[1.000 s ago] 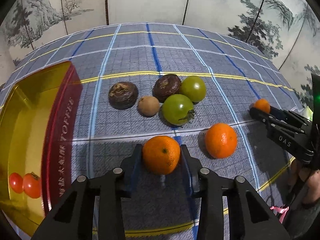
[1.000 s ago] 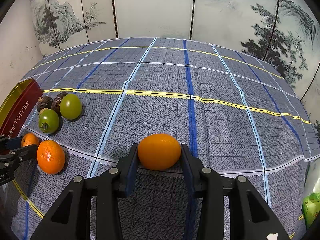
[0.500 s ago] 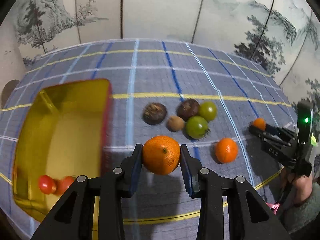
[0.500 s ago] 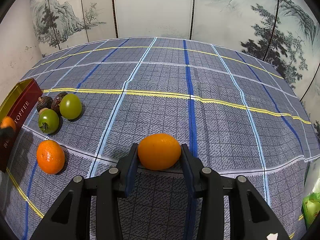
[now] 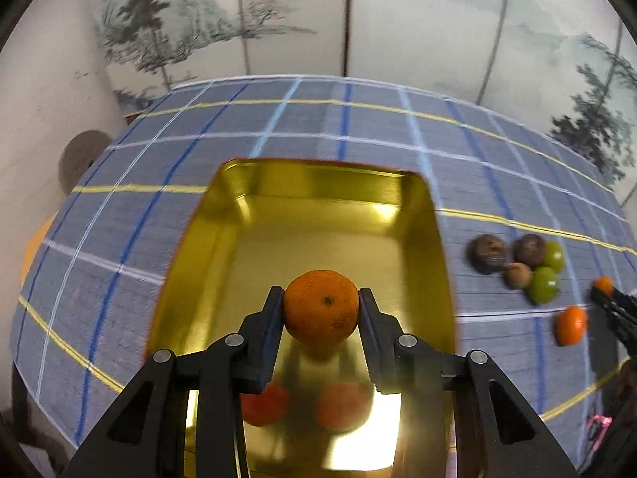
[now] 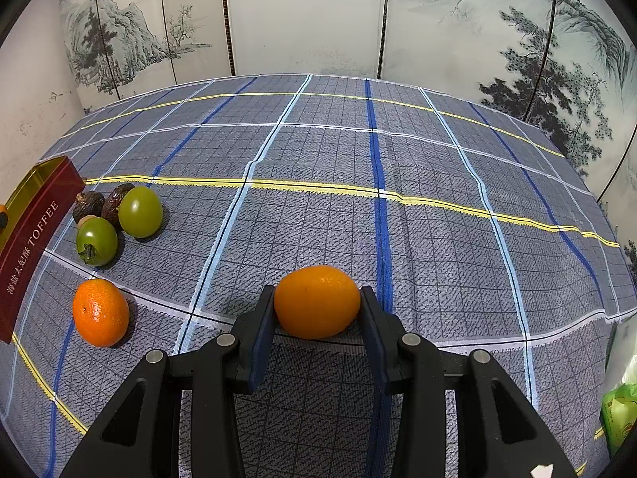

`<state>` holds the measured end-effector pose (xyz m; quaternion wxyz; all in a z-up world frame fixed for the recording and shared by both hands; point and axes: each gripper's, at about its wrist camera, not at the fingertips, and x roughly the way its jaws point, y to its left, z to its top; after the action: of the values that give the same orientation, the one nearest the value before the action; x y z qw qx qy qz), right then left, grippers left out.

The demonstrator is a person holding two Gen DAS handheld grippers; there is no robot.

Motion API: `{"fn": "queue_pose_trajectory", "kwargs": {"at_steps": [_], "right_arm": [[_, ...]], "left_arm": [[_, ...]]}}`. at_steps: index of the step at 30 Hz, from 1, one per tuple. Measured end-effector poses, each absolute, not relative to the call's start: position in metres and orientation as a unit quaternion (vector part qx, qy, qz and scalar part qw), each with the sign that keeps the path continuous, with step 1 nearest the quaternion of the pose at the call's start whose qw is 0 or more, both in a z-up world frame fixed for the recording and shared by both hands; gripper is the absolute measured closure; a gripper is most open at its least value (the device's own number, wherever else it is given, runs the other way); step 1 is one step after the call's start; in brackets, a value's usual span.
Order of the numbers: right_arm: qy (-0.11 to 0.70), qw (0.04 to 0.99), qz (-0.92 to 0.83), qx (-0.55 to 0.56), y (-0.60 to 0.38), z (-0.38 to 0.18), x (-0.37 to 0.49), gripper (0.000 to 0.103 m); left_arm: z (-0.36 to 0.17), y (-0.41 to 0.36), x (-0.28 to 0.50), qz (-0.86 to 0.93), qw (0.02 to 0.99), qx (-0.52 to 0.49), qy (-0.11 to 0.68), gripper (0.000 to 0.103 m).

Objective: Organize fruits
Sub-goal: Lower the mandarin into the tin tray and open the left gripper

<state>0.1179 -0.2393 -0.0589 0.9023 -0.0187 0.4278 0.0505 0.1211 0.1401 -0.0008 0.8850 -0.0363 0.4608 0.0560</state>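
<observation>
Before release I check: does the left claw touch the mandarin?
Touching: the left wrist view shows both pads of the left claw pressed against the mandarin.

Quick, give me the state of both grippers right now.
Left gripper: shut on a round orange mandarin, above the gold metal tin.
Right gripper: shut on a smooth oval orange fruit.

in the left wrist view the tin (image 5: 302,183) lies on the tablecloth (image 5: 119,239) at centre, two small fruits (image 5: 264,404) inside its near end. the mandarin (image 5: 321,306) sits above its floor. right of the tin lies a fruit cluster (image 5: 517,265), a loose mandarin (image 5: 571,325) nearer. in the right wrist view, the tin (image 6: 36,219) stands far left, the cluster (image 6: 119,219) just beside it.
</observation>
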Motion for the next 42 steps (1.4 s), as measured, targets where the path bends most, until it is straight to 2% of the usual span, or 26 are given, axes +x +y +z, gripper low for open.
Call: {"fn": "queue_pose_trajectory", "kwargs": {"at_steps": [27, 42], "right_arm": [[0.428, 0.902, 0.051, -0.018, -0.240, -0.059, 0.118, 0.065], [0.428, 0.902, 0.050, -0.018, -0.240, -0.060, 0.117, 0.064]], "left_arm": [[-0.041, 0.175, 0.128, 0.074, 0.857, -0.049, 0.508, 0.065], [-0.040, 0.174, 0.126, 0.074, 0.857, -0.048, 0.507, 0.064]]}}
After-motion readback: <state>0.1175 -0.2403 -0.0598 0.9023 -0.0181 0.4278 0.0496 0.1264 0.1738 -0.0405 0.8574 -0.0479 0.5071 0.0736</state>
